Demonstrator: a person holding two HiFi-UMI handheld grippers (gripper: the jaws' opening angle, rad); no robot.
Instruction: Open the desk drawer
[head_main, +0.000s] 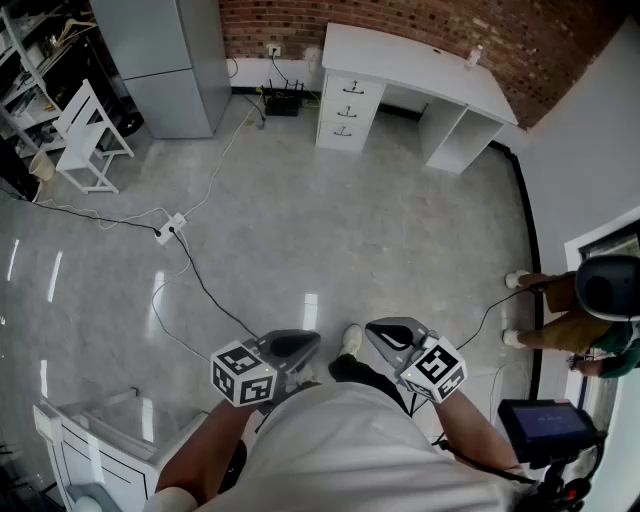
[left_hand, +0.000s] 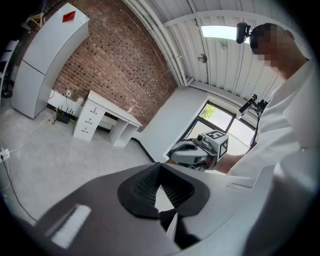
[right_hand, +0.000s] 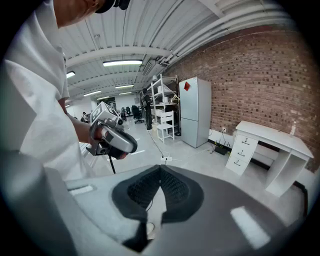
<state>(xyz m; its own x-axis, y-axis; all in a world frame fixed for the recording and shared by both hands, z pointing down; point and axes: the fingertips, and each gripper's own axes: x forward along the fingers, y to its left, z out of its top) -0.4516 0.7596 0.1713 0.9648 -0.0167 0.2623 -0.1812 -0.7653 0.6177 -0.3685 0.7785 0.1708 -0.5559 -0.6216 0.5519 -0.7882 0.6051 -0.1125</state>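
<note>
The desk (head_main: 420, 65) stood against the wall (head_main: 280, 20) at the far side of the floor (head_main: 350, 230), with its drawers (head_main: 347, 110) at its left end. A fridge (head_main: 170, 60) stood left of it, a chair (head_main: 90, 135) farther left, and a power strip (head_main: 170, 230) lay on the floor before them.

Workshop-lab, brick wall (head_main: 560, 40), shelving (right_hand: 161, 95), floor cables (head_main: 200, 285)
</note>
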